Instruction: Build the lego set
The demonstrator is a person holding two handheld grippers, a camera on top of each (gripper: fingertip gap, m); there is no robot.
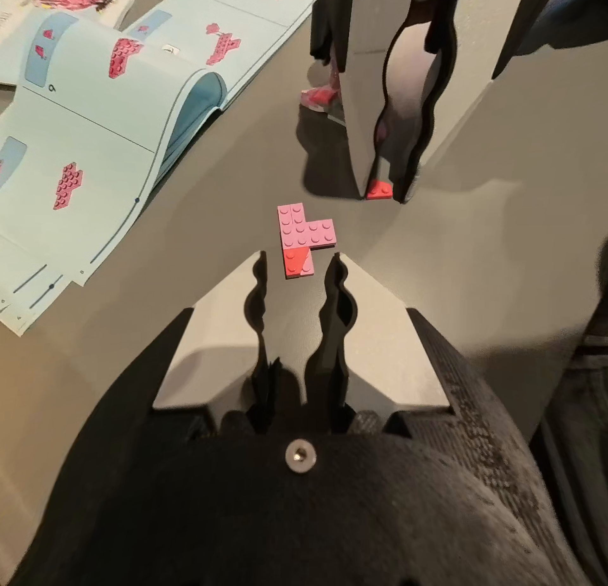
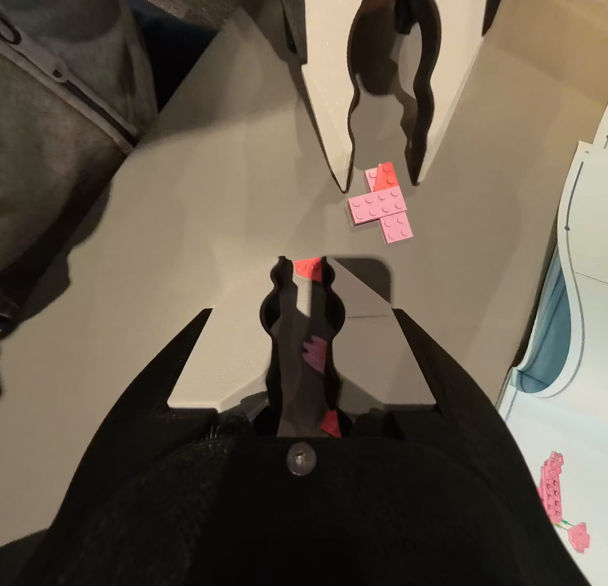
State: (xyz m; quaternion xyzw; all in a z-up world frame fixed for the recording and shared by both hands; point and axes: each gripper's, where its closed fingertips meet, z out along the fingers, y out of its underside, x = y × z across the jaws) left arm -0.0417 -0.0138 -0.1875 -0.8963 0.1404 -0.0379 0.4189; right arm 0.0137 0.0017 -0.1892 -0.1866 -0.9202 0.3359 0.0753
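A pink plate assembly (image 1: 304, 233) with a coral wedge plate on its near end lies flat on the grey table. My left gripper (image 1: 299, 256) is open, its tips on either side of that coral end, not gripping it. In the right wrist view the assembly (image 2: 378, 207) lies ahead to the right, with the left gripper (image 2: 378, 179) beyond it. My right gripper (image 2: 304, 261) is shut on a coral wedge plate (image 2: 307, 269) held at its tips near the table. In the left wrist view the right gripper (image 1: 383, 195) and its wedge plate (image 1: 380, 190) stand beyond the assembly.
An open light-blue instruction booklet (image 1: 98, 116) lies to the left, its curled page (image 2: 572, 290) at the right in the right wrist view. A clear bag of pink parts (image 1: 317, 98) lies behind the right gripper. A person's clothing (image 2: 65, 126) is at the table's edge. Tip to tip, the grippers are about 6 cm apart.
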